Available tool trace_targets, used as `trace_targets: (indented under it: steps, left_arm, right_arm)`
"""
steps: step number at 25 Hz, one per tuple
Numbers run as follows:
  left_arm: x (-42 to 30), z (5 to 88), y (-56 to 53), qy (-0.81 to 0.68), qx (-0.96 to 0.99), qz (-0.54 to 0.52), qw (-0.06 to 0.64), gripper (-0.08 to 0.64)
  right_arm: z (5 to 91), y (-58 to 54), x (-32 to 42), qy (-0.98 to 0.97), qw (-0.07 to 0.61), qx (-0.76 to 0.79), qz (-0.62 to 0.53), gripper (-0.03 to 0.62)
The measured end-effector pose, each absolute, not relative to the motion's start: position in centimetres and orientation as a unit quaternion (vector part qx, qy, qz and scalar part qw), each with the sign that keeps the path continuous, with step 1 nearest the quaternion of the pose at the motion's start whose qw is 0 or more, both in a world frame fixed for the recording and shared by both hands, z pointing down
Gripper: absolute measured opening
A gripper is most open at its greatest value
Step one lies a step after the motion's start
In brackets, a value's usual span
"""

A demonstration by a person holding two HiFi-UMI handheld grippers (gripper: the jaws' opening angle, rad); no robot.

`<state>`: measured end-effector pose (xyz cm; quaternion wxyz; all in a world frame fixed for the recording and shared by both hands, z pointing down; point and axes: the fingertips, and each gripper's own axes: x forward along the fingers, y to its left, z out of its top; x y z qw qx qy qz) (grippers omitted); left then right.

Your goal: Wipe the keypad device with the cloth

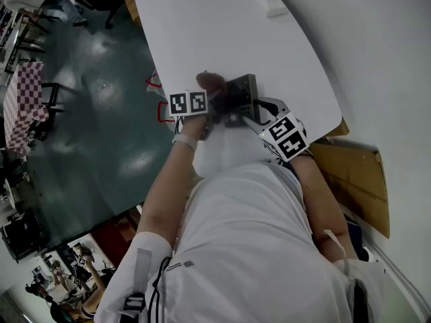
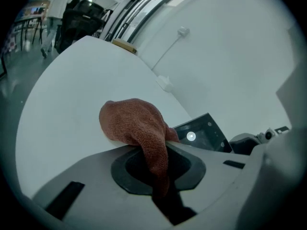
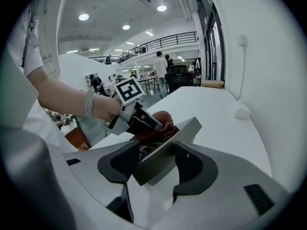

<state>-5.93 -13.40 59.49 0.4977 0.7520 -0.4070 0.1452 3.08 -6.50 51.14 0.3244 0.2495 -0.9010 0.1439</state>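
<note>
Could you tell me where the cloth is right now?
The cloth is clamped in the left gripper, against the keypad device held by the right gripper.

Head view first: the keypad device (image 1: 241, 98) shows only in part, its near end covered by the two grippers, and neither pair of jaws can be seen there. In the left gripper view, the cloth (image 2: 136, 123) drops into the left gripper (image 2: 160, 176), its tail lost in the dark gap, and only a corner of the device peeks out behind. The right gripper (image 3: 156, 164) hides the device's lower end and most keys. A small white thing (image 1: 276, 7) far up the desk (image 1: 202, 32) is too small to identify.
</note>
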Motion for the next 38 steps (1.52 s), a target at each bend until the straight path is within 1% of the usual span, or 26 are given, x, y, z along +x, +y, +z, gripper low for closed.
trace_targets:
  steps: [2,10,15,22,28,38]
  left_arm:
    - [-5.5,58.7,-13.7,-0.409,0.754,0.155,0.490,0.052]
    - [-1.2,52.0,-15.5,-0.364,0.798,0.086,0.472,0.052]
    - [1.3,49.6,-15.7,-0.326,0.816,0.055,0.474,0.052]
    - [2.1,50.7,-16.0,-0.318,0.809,0.047,0.492,0.052]
    - [2.1,51.0,-15.9,-0.322,0.810,0.051,0.487,0.052]
    - [0.2,53.0,-16.0,-0.343,0.793,0.053,0.501,0.052]
  right_arm:
    - [51.1,-6.5,3.2,-0.899,0.330,0.250,0.141,0.244]
    - [51.2,-6.3,3.2,-0.900,0.328,0.251,0.142,0.244]
    - [51.1,-6.3,3.2,-0.900,0.328,0.251,0.142,0.244]
    - [51.3,-6.4,3.1,-0.900,0.329,0.250,0.142,0.244]
    - [51.2,-6.2,3.2,-0.899,0.330,0.249,0.140,0.244]
    - [51.2,-6.3,3.2,-0.900,0.329,0.251,0.141,0.244]
